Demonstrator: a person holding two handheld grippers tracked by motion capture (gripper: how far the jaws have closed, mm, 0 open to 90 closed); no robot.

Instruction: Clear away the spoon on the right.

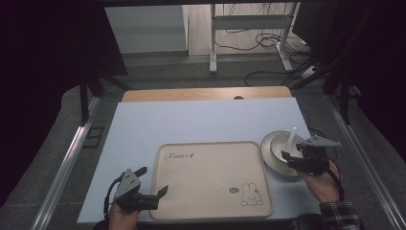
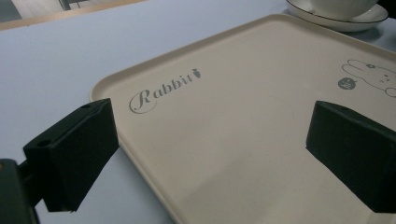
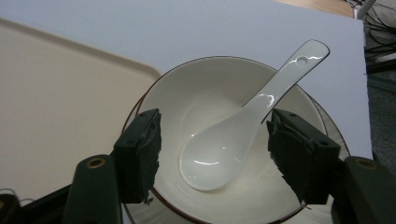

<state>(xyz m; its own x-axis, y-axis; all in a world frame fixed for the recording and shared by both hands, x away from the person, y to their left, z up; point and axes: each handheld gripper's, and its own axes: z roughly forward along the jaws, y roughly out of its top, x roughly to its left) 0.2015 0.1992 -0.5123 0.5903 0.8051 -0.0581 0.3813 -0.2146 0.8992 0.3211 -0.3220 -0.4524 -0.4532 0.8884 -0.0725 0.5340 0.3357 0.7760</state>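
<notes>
Right gripper view, right hand-held gripper half spread astride white spoon in bowl, pads clear, left hand-held gripper wide apart over tray.

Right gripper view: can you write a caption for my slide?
Open right gripper poised over a white spoon in a bowl.

A glossy white ceramic spoon lies in a white bowl — scoop down in the hollow, handle slanting up over the rim. The bowl stands on a plate just beside the tray — past its right edge.
</notes>
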